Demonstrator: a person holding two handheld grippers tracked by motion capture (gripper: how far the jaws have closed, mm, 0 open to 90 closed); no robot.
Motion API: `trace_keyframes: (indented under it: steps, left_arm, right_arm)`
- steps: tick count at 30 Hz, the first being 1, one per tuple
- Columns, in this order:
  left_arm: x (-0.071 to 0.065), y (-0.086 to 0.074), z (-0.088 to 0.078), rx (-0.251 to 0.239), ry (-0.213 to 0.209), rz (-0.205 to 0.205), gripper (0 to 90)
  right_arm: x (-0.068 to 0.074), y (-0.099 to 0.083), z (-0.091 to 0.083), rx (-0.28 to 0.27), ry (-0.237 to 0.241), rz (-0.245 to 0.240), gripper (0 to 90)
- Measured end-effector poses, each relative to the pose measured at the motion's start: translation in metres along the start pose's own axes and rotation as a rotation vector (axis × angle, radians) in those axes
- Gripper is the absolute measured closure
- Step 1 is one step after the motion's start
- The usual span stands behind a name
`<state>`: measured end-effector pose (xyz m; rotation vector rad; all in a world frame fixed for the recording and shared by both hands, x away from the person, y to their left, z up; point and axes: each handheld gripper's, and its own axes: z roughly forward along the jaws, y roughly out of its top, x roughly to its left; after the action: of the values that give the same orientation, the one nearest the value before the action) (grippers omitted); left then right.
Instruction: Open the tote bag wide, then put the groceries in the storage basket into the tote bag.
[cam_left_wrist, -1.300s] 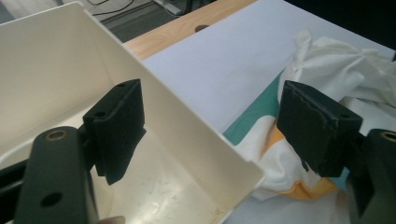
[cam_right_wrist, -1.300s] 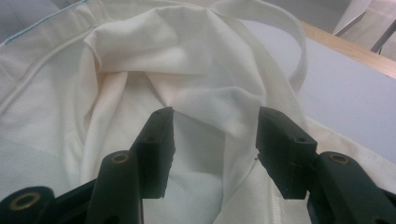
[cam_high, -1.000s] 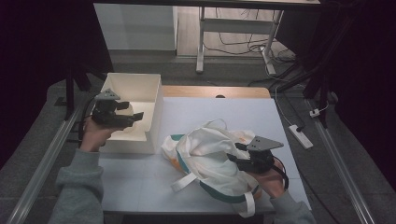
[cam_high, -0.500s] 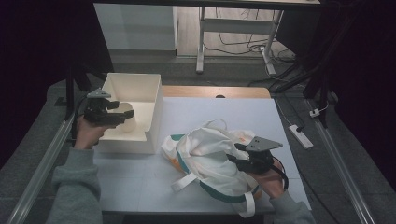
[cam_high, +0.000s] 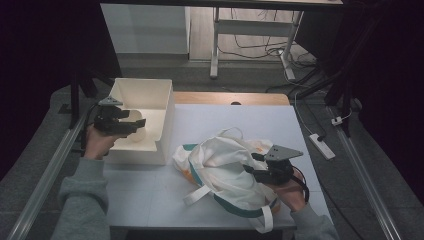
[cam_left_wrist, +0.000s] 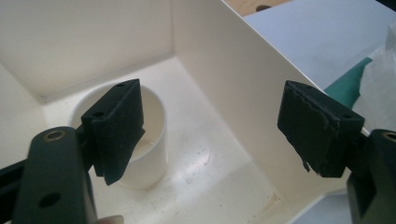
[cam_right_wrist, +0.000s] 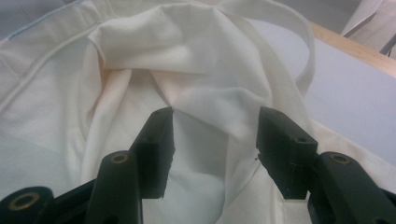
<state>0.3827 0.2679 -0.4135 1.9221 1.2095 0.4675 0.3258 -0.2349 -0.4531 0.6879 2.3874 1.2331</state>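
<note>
I'm looking at a lab or test room, not a home. I'm seeing a bare white table (cam_high: 210, 120) standing inside metal rails (cam_high: 45, 175), dark curtains hanging at nine and three o'clock, cables (cam_high: 260, 47) trailing over the grey floor at twelve, and a power strip (cam_high: 321, 146) lying at three.

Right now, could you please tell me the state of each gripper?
Left gripper: open, over the white cup in the box.
Right gripper: open, over the cloth bag.
</note>
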Motion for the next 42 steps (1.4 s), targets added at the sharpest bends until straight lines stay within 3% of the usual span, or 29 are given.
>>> trace_keyframes:
  steps: [5, 12, 14, 20, 26, 33, 36, 38, 42]
  left_arm:
    - [0.012, 0.004, 0.0, 0.023, 0.029, -0.018, 23.6]
    - [0.028, 0.005, 0.017, 0.131, 0.107, -0.034, 23.7]
    - [0.025, 0.008, 0.019, 0.146, 0.145, -0.003, 23.2]
    - [0.016, 0.018, 0.028, 0.181, 0.206, 0.027, 20.5]
    - [0.018, 0.016, 0.042, 0.228, 0.219, 0.009, 16.1]
    - [0.016, 0.011, 0.051, 0.263, 0.216, 0.039, 15.5]
    - [0.011, 0.01, 0.055, 0.271, 0.203, 0.082, 21.9]
    - [0.008, 0.01, 0.059, 0.286, 0.182, 0.111, 31.7]
    - [0.007, 0.009, 0.065, 0.305, 0.169, 0.118, 51.2]
  right_arm:
    - [0.001, 0.004, 0.002, -0.009, 0.014, -0.011, 46.5]
    - [0.004, 0.004, 0.0, -0.009, 0.014, -0.012, 46.5]
    - [0.005, 0.004, -0.003, -0.013, 0.011, -0.008, 46.5]
    - [0.005, 0.0, -0.009, -0.016, -0.003, 0.001, 46.5]
    - [0.005, 0.0, -0.009, -0.014, 0.001, 0.0, 46.5]
    - [0.005, -0.001, -0.006, -0.011, 0.008, 0.001, 46.5]
    - [0.005, -0.001, -0.006, -0.009, 0.006, -0.001, 46.5]
    - [0.005, -0.002, -0.006, -0.01, 0.005, 0.0, 46.5]
    - [0.006, -0.002, -0.006, -0.007, 0.003, -0.001, 46.5]
